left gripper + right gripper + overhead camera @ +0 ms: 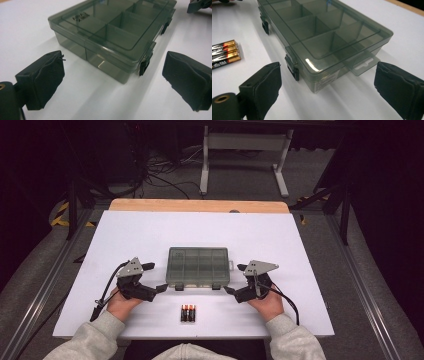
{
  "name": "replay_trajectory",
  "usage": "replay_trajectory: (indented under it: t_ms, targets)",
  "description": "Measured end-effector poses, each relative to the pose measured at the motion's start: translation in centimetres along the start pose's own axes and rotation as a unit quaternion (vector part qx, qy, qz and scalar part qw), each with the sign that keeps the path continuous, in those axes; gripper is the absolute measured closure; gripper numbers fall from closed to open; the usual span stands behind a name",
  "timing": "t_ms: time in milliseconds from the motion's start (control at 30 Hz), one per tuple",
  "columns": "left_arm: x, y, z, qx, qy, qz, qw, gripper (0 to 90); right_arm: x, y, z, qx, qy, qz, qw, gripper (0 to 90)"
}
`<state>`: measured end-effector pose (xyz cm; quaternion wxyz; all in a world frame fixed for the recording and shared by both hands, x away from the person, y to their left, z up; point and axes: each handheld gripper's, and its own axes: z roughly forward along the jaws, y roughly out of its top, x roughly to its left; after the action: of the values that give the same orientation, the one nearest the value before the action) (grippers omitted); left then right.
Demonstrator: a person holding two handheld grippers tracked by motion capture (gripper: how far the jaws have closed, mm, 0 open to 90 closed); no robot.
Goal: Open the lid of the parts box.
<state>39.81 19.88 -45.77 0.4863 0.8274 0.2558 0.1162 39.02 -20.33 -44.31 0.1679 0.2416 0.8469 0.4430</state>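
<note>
Unreadable print on box lid (81, 17); illegible battery labels (224, 53)

White table (125, 240) carries a closed compartment box (198, 266) and seemingly 3 batteries (188, 312).

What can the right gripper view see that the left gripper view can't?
Right gripper view alone: the batteries lying on the white table, and the box's hang tab.

Left gripper view alone: the tip of the other gripper beyond the box.

Both share: the closed smoky compartment box, its dark latches, and a pair of black jaws standing open.
</note>
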Motion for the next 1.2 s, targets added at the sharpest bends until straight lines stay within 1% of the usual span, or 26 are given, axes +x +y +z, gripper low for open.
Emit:
replay_trajectory:
  t_ms: [67,133,200,300,367,400,500,533,567,600,667,700,767,800,867,900,933,1033,1100,1133,1200]
  targets:
    - [-0.05,-0.11,0.20,0.008,-0.001,-0.004,1.0000,4.5,0.03,-0.11,0.18,0.007,0.001,0.000,1.0000,8.0]
    - [-0.03,-0.14,0.26,0.014,-0.001,0.000,0.9999,4.6,0.09,-0.23,0.38,0.014,0.003,0.001,0.9999,8.1]
    - [-0.05,-0.16,0.31,0.016,0.000,0.000,0.9999,5.0,0.15,-0.37,0.61,0.023,0.005,0.002,0.9997,8.3]
    - [-0.03,-0.21,0.36,0.022,0.001,-0.003,0.9998,5.9,0.19,-0.52,0.79,0.028,0.006,0.001,0.9996,8.5]
    - [-0.03,-0.27,0.40,0.026,-0.004,-0.009,0.9996,8.5,0.18,-0.57,0.83,0.031,0.004,0.003,0.9995,8.5]
    - [-0.05,-0.28,0.38,0.026,-0.007,-0.011,0.9996,11.1,0.17,-0.57,0.81,0.031,0.002,0.004,0.9995,9.2]
    - [-0.25,-0.21,0.28,0.023,-0.014,-0.006,0.9996,18.9,0.17,-0.51,0.65,0.027,0.002,0.004,0.9996,13.1]
    - [-0.27,-0.20,0.28,0.022,-0.016,-0.002,0.9996,22.0,0.17,-0.50,0.62,0.027,0.002,0.003,0.9996,16.1]
    - [-0.34,-0.21,0.31,0.023,-0.020,-0.002,0.9996,24.3,0.19,-0.49,0.60,0.028,0.002,0.001,0.9996,19.0]
    - [-0.33,-0.20,0.30,0.026,-0.020,0.004,0.9995,27.0,0.22,-0.49,0.59,0.030,0.001,0.000,0.9995,21.9]
    - [-0.41,-0.24,0.36,0.029,-0.019,0.005,0.9994,32.0,0.27,-0.50,0.55,0.034,0.002,-0.002,0.9994,27.6]
    - [-0.44,-0.24,0.38,0.033,-0.019,0.008,0.9992,34.9,0.30,-0.49,0.51,0.034,0.002,-0.004,0.9994,30.3]
    - [-0.48,-0.26,0.38,0.034,-0.022,0.009,0.9992,40.6,0.40,-0.44,0.39,0.032,0.000,-0.009,0.9995,34.7]
    - [-0.53,-0.25,0.39,0.033,-0.023,0.014,0.9991,43.1,0.42,-0.43,0.36,0.030,0.001,-0.011,0.9995,37.3]
    - [-0.58,-0.24,0.39,0.034,-0.029,0.018,0.9988,47.3,0.50,-0.40,0.26,0.028,0.001,-0.015,0.9995,42.4]
    - [-0.65,-0.26,0.40,0.036,-0.030,0.017,0.9988,49.3,0.53,-0.38,0.21,0.027,0.001,-0.016,0.9995,44.9]
    - [-0.65,-0.25,0.40,0.036,-0.030,0.020,0.9987,51.3,0.56,-0.36,0.17,0.026,0.003,-0.017,0.9995,47.4]
    - [-0.71,-0.25,0.39,0.038,-0.031,0.023,0.9985,56.7,0.67,-0.35,0.14,0.028,0.007,-0.023,0.9993,54.9]
    - [-0.74,-0.24,0.37,0.040,-0.030,0.024,0.9985,60.4,0.73,-0.37,0.15,0.030,0.006,-0.024,0.9992,57.4]
    - [-0.76,-0.26,0.39,0.039,-0.033,0.024,0.9984,61.6,0.73,-0.39,0.14,0.031,0.005,-0.024,0.9992,59.1]
    - [-0.68,-0.28,0.32,0.041,-0.030,0.028,0.9983,64.8,0.75,-0.41,0.07,0.031,0.003,-0.024,0.9992,61.4]
